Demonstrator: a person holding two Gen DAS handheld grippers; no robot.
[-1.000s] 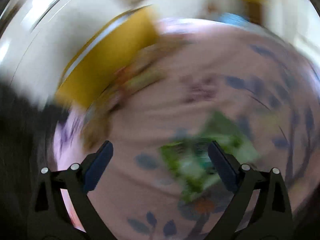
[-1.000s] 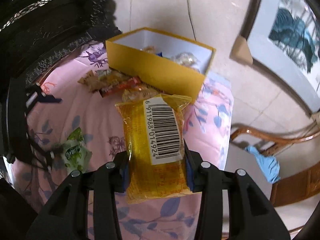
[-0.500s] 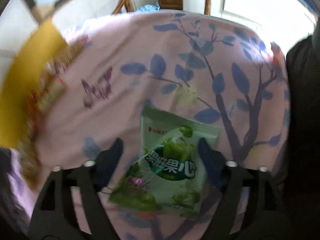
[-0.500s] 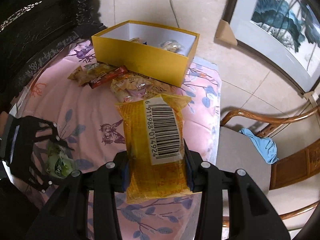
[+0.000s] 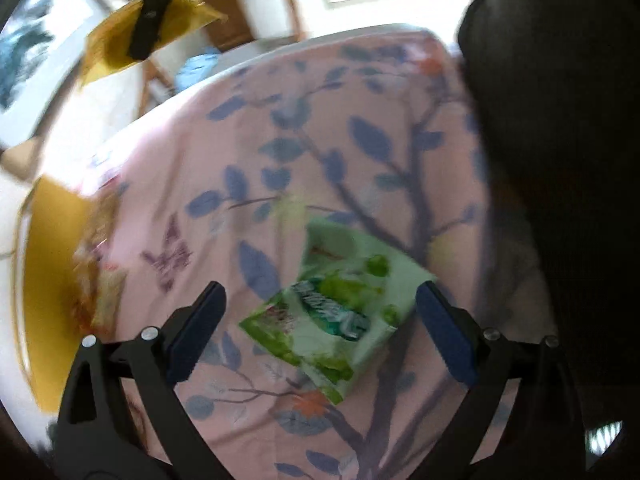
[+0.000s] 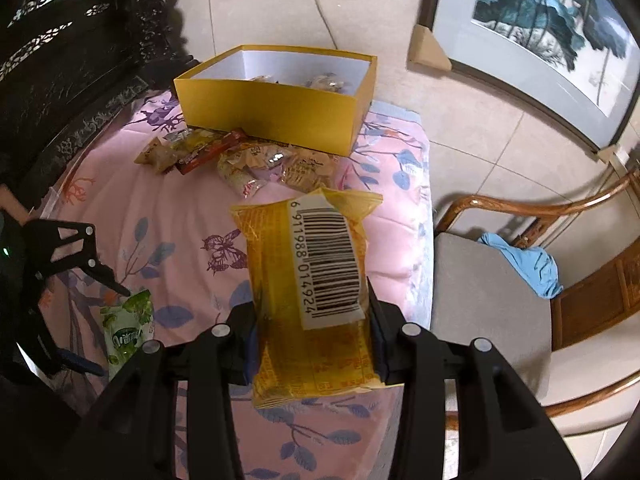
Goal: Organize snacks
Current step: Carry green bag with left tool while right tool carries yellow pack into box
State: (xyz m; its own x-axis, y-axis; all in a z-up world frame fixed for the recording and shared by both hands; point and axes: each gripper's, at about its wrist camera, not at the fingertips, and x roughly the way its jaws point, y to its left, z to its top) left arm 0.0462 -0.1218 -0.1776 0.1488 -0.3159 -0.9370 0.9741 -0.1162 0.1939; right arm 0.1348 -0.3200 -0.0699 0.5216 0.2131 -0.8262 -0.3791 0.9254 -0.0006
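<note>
My right gripper is shut on a yellow snack packet with a barcode label and holds it above the pink flowered cloth. My left gripper is open, its jaws on either side of a green snack packet that lies flat on the cloth. The green packet also shows in the right wrist view, with the left gripper over it. A yellow box with several snacks inside stands at the far end. Several loose snacks lie in front of it.
The cloth-covered table ends at its right edge beside a wooden chair with a blue cloth on the seat. Dark carved furniture stands to the left. A framed painting leans at the back right.
My left gripper has swung round and settled over the green packet, still open. My right gripper has lifted and drawn back a little with the yellow packet still in it.
</note>
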